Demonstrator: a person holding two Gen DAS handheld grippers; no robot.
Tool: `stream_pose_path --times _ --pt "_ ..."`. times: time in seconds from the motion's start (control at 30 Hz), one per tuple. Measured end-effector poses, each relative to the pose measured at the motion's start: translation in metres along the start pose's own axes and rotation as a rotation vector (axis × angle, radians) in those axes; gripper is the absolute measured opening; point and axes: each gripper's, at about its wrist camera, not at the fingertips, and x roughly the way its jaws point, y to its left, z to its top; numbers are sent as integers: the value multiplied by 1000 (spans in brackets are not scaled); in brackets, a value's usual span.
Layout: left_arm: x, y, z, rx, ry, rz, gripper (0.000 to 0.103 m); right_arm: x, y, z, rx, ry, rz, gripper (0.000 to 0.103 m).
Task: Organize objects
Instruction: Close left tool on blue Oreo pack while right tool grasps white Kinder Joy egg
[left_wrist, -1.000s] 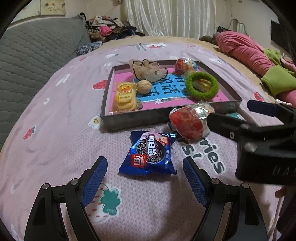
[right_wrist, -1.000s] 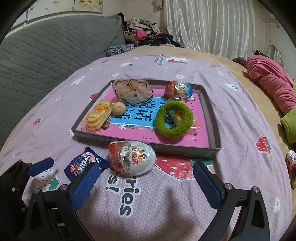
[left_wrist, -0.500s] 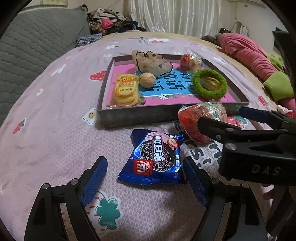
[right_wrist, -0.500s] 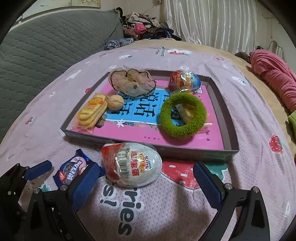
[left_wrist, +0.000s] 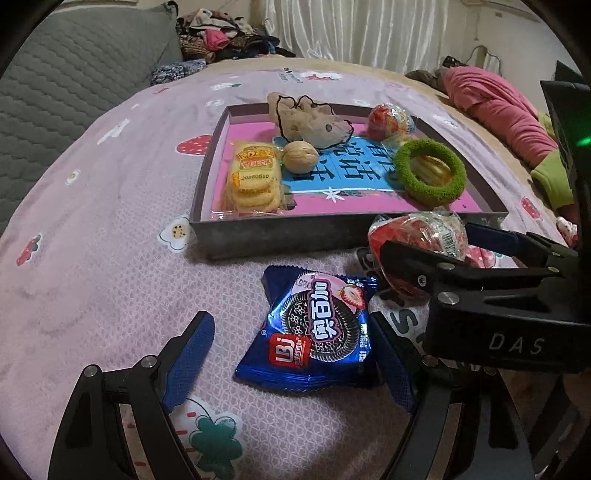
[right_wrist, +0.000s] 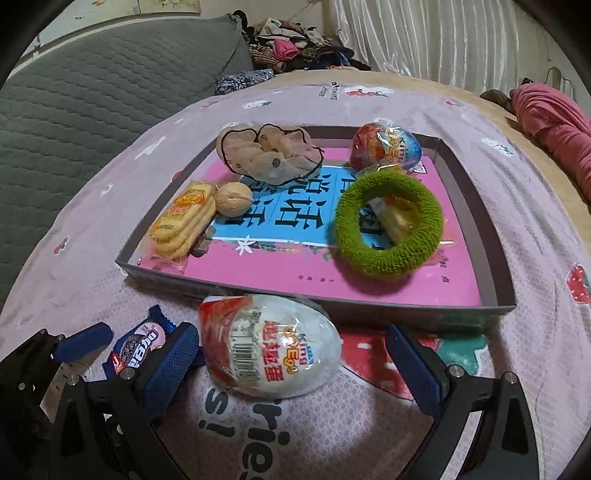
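Note:
A blue Oreo cookie packet (left_wrist: 317, 328) lies on the pink bedsheet between the open fingers of my left gripper (left_wrist: 291, 354). A wrapped red and white surprise egg (right_wrist: 269, 347) lies just in front of the grey tray (right_wrist: 495, 236), between the open fingers of my right gripper (right_wrist: 295, 365); it also shows in the left wrist view (left_wrist: 417, 240). The right gripper (left_wrist: 461, 251) straddles the egg there. The packet's end (right_wrist: 136, 347) shows beside the right gripper's left finger. Neither gripper holds anything.
The tray (left_wrist: 207, 177) holds a biscuit pack (left_wrist: 253, 177), a walnut (left_wrist: 300, 156), a sheer scrunchie (left_wrist: 310, 118), a green scrunchie (left_wrist: 430, 171) and a second egg (left_wrist: 391, 118). A grey cushion (right_wrist: 92, 92) is left, pink bedding (left_wrist: 495, 107) right.
Both grippers have moved forward and down. The Oreo packet now lies between the left fingers and the egg between the right fingers. The objects themselves have not moved.

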Motion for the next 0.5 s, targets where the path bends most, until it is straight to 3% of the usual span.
stream_pose_path --times 0.5 --pt "9 1 9 11 9 34 85 8 5 4 -1 21 51 101"
